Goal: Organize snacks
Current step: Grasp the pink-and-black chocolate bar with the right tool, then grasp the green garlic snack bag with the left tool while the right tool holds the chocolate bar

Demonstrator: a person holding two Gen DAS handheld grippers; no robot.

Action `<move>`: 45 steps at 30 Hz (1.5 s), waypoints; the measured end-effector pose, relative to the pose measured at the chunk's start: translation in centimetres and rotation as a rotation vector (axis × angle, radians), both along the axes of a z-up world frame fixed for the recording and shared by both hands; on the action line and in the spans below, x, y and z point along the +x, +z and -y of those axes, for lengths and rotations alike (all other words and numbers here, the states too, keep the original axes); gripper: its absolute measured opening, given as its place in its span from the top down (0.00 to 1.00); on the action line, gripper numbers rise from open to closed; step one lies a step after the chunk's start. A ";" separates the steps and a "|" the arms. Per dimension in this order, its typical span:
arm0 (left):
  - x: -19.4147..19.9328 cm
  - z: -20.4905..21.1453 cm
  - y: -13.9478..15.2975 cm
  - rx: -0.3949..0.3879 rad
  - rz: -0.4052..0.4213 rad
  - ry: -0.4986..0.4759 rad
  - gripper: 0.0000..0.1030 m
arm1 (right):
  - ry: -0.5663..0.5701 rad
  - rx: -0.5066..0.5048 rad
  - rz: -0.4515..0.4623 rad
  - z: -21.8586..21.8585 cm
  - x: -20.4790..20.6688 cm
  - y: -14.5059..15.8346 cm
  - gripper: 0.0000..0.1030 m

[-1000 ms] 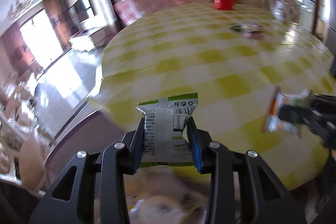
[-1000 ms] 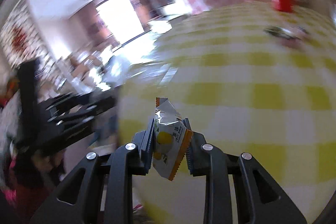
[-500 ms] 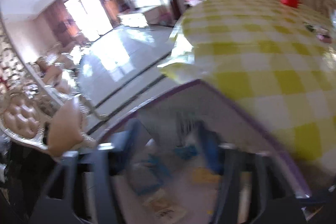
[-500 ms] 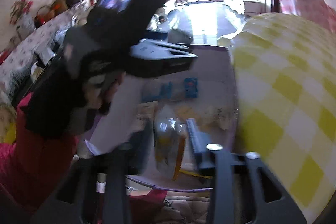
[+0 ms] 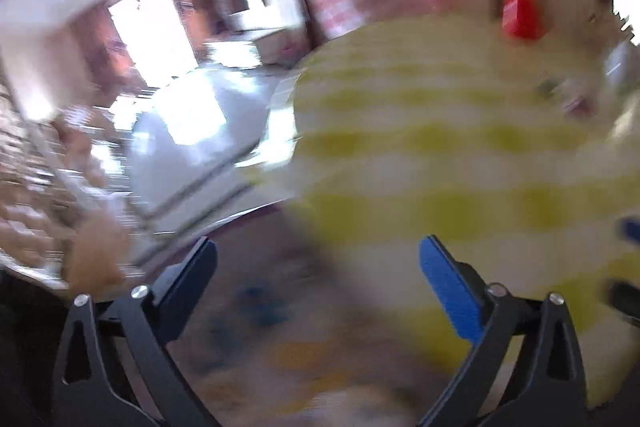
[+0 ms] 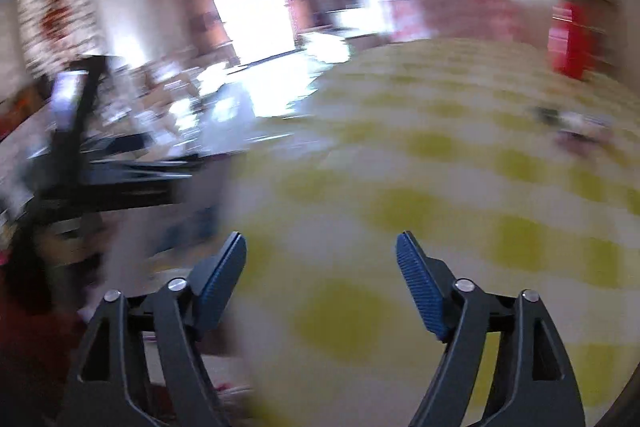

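Note:
Both views are heavily motion-blurred. My left gripper is open and empty, over the near left edge of the round table with the yellow-checked cloth. Below it lies a blurred container with snack packets. My right gripper is open and empty above the same table's near edge. A few small snack packets lie far across the table; they also show in the left wrist view.
A red box stands at the table's far side, also in the right wrist view. The left gripper's black body shows at the left. Shiny floor lies beyond the table edge.
Both grippers held snack packets one second ago and have let them go over the container beside the table. Both jaws now stand wide open and the views swing back toward the table.

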State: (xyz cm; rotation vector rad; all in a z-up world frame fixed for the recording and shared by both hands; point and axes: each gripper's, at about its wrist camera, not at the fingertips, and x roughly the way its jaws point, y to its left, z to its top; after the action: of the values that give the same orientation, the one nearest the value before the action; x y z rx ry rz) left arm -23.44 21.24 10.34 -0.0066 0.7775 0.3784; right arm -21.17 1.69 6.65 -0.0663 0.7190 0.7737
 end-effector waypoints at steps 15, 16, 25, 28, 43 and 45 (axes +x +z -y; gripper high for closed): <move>24.2 16.1 -5.3 -0.361 0.102 -0.054 0.02 | -0.592 -0.041 -0.096 19.5 15.5 -3.8 0.14; 25.3 16.1 -5.6 -0.379 0.098 -0.039 0.02 | -0.582 -0.057 -0.081 19.5 16.7 -3.7 0.14; 32.6 13.3 -6.6 -0.425 0.173 0.040 0.02 | -0.408 -0.066 -0.046 16.2 26.8 -3.8 0.14; 33.6 12.0 -7.0 -0.447 0.158 0.042 0.02 | -0.329 -0.146 -0.023 13.8 29.8 -4.0 0.14; 34.4 9.2 -7.4 -0.462 0.128 0.104 0.02 | -0.091 -0.286 -0.069 8.5 30.9 -6.0 0.54; 34.8 10.0 -7.5 -0.450 0.111 0.058 0.02 | -0.113 -0.285 -0.065 8.4 30.9 -5.9 0.67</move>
State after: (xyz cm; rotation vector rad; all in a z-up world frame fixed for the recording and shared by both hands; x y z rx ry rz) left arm 11.33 11.22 2.88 -0.4686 0.7400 0.2494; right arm 9.75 -6.69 0.71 -0.2570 0.8836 0.5635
